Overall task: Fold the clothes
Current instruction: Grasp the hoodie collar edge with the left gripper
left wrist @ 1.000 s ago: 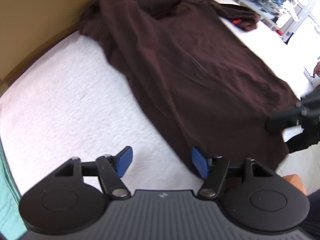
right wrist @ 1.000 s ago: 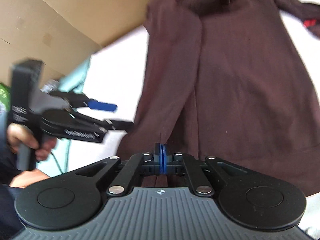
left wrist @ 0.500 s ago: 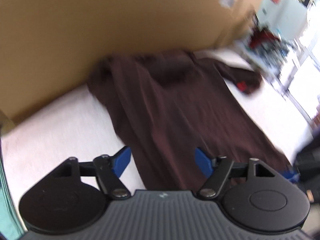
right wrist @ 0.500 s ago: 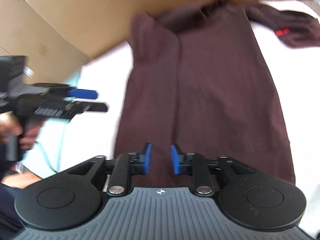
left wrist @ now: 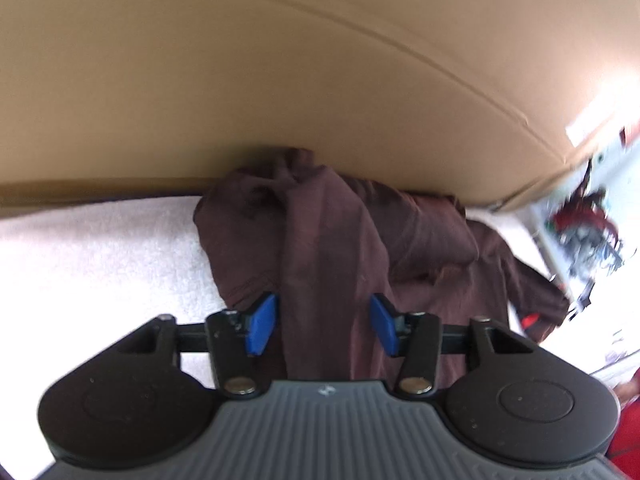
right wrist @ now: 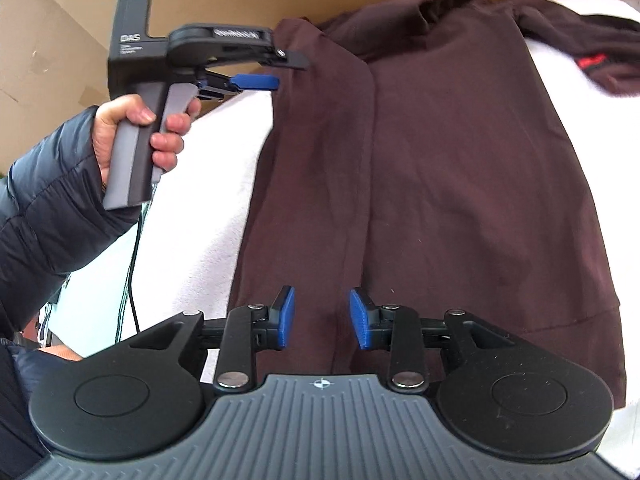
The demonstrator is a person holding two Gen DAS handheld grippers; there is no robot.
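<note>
A dark brown long-sleeved top (right wrist: 460, 168) lies on a white fleecy surface (right wrist: 208, 216), its left side folded over along its length. In the left wrist view the top (left wrist: 340, 248) is bunched at the collar against a cardboard wall. My left gripper (left wrist: 323, 325) is open above the folded strip near the shoulder; it also shows in the right wrist view (right wrist: 280, 72), held by a hand. My right gripper (right wrist: 322, 318) is open and empty over the hem end of the fold.
A cardboard wall (left wrist: 280, 80) stands along the far edge of the surface. A sleeve with a red tag (right wrist: 592, 64) trails to the far right. A cluttered shelf (left wrist: 584, 236) stands at the right. A black cable (right wrist: 134, 280) hangs at the left.
My right gripper was shut on the hem edge, then opened and let it go. My left gripper moved from the hem area up to the shoulder end, staying open.
</note>
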